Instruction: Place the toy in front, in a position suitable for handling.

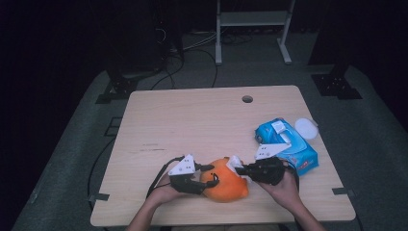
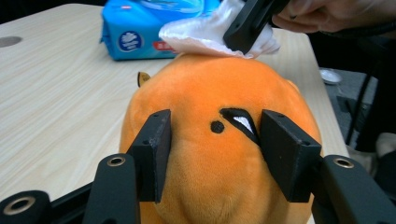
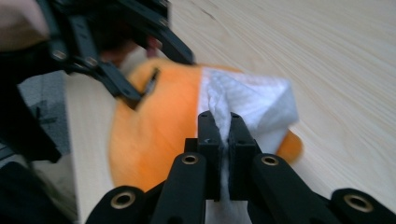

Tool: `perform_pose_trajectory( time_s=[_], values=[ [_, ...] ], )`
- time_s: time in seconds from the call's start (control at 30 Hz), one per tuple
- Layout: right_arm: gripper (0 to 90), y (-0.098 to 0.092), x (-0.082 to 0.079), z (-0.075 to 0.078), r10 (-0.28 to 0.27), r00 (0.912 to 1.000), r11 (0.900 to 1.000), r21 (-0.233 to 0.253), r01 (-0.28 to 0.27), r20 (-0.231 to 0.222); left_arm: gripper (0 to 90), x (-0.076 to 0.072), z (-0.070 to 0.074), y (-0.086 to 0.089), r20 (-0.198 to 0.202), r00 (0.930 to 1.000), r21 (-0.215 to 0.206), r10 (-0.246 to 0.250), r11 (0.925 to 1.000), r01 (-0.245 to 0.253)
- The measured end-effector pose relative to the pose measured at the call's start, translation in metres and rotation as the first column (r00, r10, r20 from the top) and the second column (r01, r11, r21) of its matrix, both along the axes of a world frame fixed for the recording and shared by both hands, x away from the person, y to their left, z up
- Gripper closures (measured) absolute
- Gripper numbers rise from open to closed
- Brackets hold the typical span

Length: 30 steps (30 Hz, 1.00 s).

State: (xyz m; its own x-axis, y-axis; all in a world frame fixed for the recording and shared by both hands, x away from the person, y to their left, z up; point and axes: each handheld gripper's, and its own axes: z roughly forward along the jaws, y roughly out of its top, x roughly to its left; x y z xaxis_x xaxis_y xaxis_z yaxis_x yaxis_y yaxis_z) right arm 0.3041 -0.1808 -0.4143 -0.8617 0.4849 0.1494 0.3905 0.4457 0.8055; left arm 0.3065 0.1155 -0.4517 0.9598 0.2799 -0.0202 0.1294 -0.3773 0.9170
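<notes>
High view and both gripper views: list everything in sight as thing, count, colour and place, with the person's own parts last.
plush toy: one, orange, near edge of the table, between the grippers.
wipe: one, white, pressed on the plush toy.
wipes pack: one, blue, right side of the table.
round lid: one, white, just beyond the wipes pack.
table: one, light wood, with a round hole near its far edge.
shelf frame: one, white, on the floor beyond the table.
left gripper: one, black, jaws against the toy's sides.
right gripper: one, black, clamped on the wipe.
hands: two, holding the grippers.
</notes>
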Motion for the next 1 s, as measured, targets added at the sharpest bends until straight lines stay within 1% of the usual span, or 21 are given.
perform_pose_trajectory(
  time_s=[0.03,0.1,0.13,0.17,0.2,0.27,0.37,0.47,0.5,0.53,0.6,0.63,0.67,0.7,0.73,0.77,0.8,0.83,0.87,0.9,1.0],
  values=[
    [86.0,-0.003,0.003,-0.002,-0.018,0.9998,1.0,-0.011,0.018,-0.005,45.0,0.0,0.0,0.0,0.0,1.0,0.0,0.0,1.0,0.0],
    [86.0,-0.011,0.009,-0.006,-0.045,0.9985,0.999,-0.013,0.044,-0.031,44.7,0.004,-0.001,0.004,-0.019,0.9996,-0.009,0.02,0.9998,-0.02],
    [85.9,-0.014,0.01,-0.008,-0.049,0.9979,0.999,-0.023,0.048,-0.042,44.5,0.005,-0.002,0.005,-0.031,0.9992,-0.018,0.026,0.9995,-0.026],
    [85.9,-0.015,0.01,-0.009,-0.049,0.9975,0.998,-0.031,0.048,-0.052,44.4,0.006,-0.002,0.006,-0.034,0.9991,-0.015,0.026,0.9995,-0.027],
    [86.0,-0.015,0.009,-0.01,-0.051,0.9973,0.998,-0.037,0.049,-0.053,44.3,0.007,-0.002,0.006,-0.038,0.9989,-0.018,0.029,0.9994,-0.029],
    [86.0,-0.013,0.004,-0.006,-0.036,0.9983,0.999,-0.031,0.035,-0.045,44.1,0.007,-0.002,0.006,-0.039,0.9988,-0.018,0.03,0.9994,-0.031],
    [86.0,-0.006,-0.005,0.003,0.023,0.9993,1.0,0.015,-0.023,-0.031,43.7,0.007,-0.003,0.005,-0.044,0.9982,-0.025,0.04,0.9988,-0.041],
    [86.0,0.001,-0.013,0.009,0.079,0.9966,0.996,0.039,-0.078,-0.024,43.1,0.008,-0.003,0.006,-0.042,0.9981,-0.023,0.044,0.9987,-0.045],
    [86.0,0.001,-0.013,0.009,0.079,0.9966,0.996,0.039,-0.078,-0.024,42.9,0.008,-0.003,0.006,-0.042,0.9981,-0.023,0.044,0.9987,-0.045],
    [86.0,0.002,-0.017,0.012,0.119,0.9926,0.99,0.072,-0.118,-0.022,42.8,0.008,-0.003,0.006,-0.047,0.9979,-0.028,0.044,0.9986,-0.046],
    [86.0,0.005,-0.021,0.017,0.16,0.9869,0.983,0.094,-0.158,-0.017,42.6,0.009,-0.004,0.005,-0.055,0.9974,-0.036,0.046,0.9982,-0.048],
    [86.0,0.005,-0.021,0.017,0.16,0.9869,0.983,0.094,-0.158,-0.017,42.5,0.009,-0.004,0.005,-0.055,0.9974,-0.036,0.046,0.9982,-0.048],
    [86.0,0.01,-0.025,0.023,0.214,0.9767,0.971,0.114,-0.21,-0.018,42.3,0.009,-0.004,0.005,-0.064,0.9968,-0.04,0.048,0.998,-0.05],
    [85.8,0.013,-0.027,0.025,0.226,0.9741,0.97,0.095,-0.224,-0.01,42.3,0.009,-0.004,0.004,-0.066,0.9966,-0.041,0.049,0.9978,-0.051],
    [85.7,0.018,-0.029,0.026,0.241,0.9706,0.969,0.057,-0.24,-0.007,42.1,0.009,-0.004,0.004,-0.063,0.9969,-0.04,0.047,0.9979,-0.05],
    [85.2,0.022,-0.031,0.026,0.245,0.9693,0.969,0.009,-0.246,0.011,42.1,0.009,-0.004,0.004,-0.063,0.9969,-0.04,0.047,0.9979,-0.05],
    [84.2,0.024,-0.031,0.025,0.24,0.9706,0.97,-0.03,-0.24,0.011,42.1,0.009,-0.004,0.003,-0.062,0.9969,-0.039,0.048,0.998,-0.051],
    [82.8,0.025,-0.03,0.024,0.246,0.9693,0.968,-0.052,-0.246,-0.005,42.0,0.009,-0.004,0.004,-0.062,0.9969,-0.039,0.048,0.998,-0.05],
    [80.7,0.024,-0.028,0.023,0.243,0.9699,0.968,-0.068,-0.243,-0.012,42.0,0.009,-0.004,0.004,-0.062,0.9969,-0.039,0.048,0.998,-0.05],
    [78.8,0.021,-0.028,0.023,0.227,0.9738,0.97,-0.085,-0.227,-0.003,41.9,0.009,-0.004,0.004,-0.062,0.9969,-0.039,0.048,0.998,-0.05],
    [76.5,0.013,-0.026,0.024,0.192,0.9812,0.976,-0.109,-0.189,0.019,41.6,0.009,-0.004,0.003,-0.065,0.9967,-0.041,0.048,0.9979,-0.051]
  ],
)
